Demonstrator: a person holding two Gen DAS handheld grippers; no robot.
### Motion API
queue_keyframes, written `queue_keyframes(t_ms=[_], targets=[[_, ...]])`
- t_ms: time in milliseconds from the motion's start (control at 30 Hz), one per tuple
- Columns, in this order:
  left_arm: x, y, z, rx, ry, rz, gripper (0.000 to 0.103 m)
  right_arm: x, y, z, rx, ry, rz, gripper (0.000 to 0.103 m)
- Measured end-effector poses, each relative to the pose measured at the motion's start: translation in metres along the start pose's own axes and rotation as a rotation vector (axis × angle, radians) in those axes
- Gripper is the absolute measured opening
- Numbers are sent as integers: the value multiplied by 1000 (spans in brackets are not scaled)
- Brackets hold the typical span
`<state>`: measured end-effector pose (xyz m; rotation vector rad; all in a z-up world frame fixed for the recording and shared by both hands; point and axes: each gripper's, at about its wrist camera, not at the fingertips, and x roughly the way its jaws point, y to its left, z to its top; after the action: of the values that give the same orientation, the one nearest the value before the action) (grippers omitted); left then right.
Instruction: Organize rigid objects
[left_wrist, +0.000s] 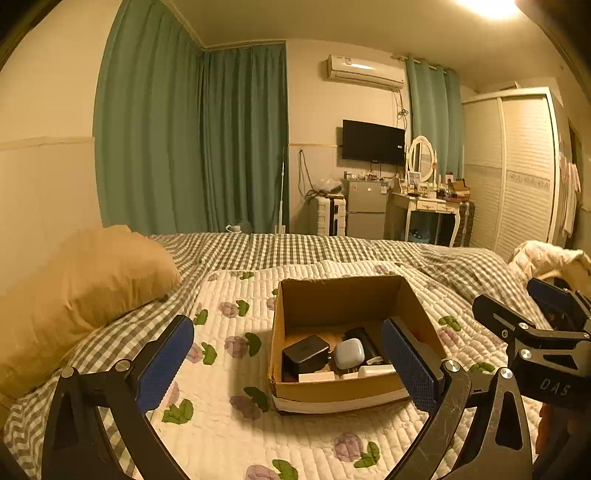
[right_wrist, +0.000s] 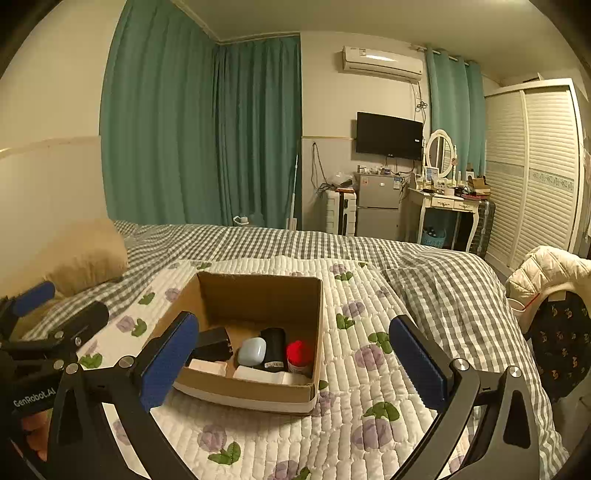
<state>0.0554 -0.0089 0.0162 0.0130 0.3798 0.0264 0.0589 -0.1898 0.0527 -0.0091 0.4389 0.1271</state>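
An open cardboard box (left_wrist: 332, 299) (right_wrist: 258, 295) sits on the floral quilt. It holds a black charger (left_wrist: 304, 354) (right_wrist: 213, 345), a pale blue earbud case (left_wrist: 349, 353) (right_wrist: 252, 350), a black cylinder (left_wrist: 364, 341) (right_wrist: 274, 349), white blocks (left_wrist: 375, 370) (right_wrist: 258, 374) and a red-capped item (right_wrist: 300, 353). My left gripper (left_wrist: 291, 363) is open and empty, held just before the box. My right gripper (right_wrist: 293, 363) is open and empty, with the box's right front corner between its fingers. The right gripper also shows in the left wrist view (left_wrist: 532, 306), and the left gripper in the right wrist view (right_wrist: 51, 306).
The white floral quilt (left_wrist: 236, 424) (right_wrist: 369, 369) lies over a checked bedspread (left_wrist: 332, 247) (right_wrist: 443, 288). A tan pillow (left_wrist: 85, 284) (right_wrist: 88, 254) is at the left. A cream jacket on a chair (right_wrist: 546, 273) stands right of the bed. A wall runs along the left.
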Motion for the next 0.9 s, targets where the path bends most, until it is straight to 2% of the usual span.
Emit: queue_keyframes(t_ms=[900], targets=[[11,6,-11,-24,62,-12,103,11,0,-11,3,69,-4,103]])
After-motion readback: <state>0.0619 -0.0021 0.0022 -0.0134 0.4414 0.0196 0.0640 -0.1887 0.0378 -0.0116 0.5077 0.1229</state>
